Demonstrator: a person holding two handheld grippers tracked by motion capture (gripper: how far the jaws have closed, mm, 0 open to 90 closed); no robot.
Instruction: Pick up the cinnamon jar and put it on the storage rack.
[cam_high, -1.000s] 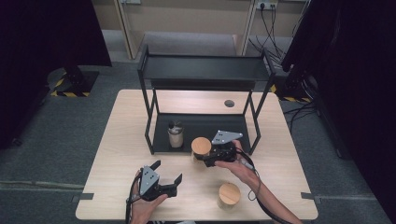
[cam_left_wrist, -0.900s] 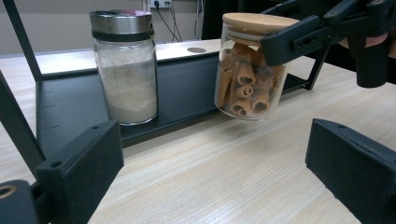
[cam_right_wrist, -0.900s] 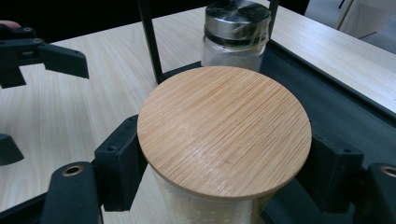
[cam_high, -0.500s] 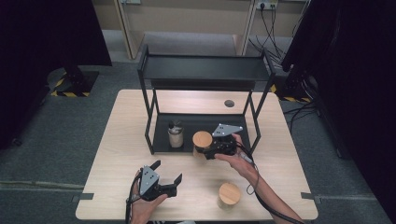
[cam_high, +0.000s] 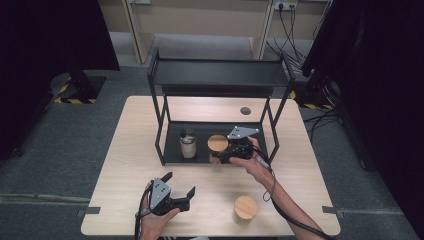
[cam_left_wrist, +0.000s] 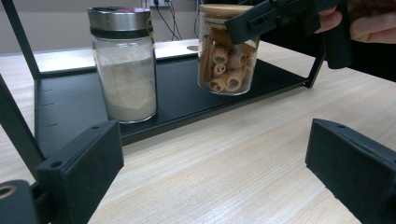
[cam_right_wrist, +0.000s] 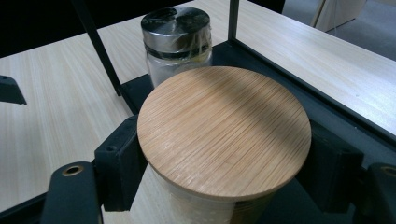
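Upright, bamboo lid up, a glass jar of cinnamon sticks (cam_left_wrist: 227, 51) sits clamped in the right gripper (cam_high: 226, 152) above the rack's black bottom shelf (cam_high: 172, 150).

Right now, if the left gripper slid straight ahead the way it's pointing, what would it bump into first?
Probably the front edge of the black shelf tray. The left gripper is open and points across bare table at it. Just behind stand the jar of white powder and the jar of cinnamon sticks.

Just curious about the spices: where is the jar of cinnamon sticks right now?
The cinnamon stick jar is over the rack's bottom shelf in the high view, gripped by the right hand-held gripper, right of the powder jar.
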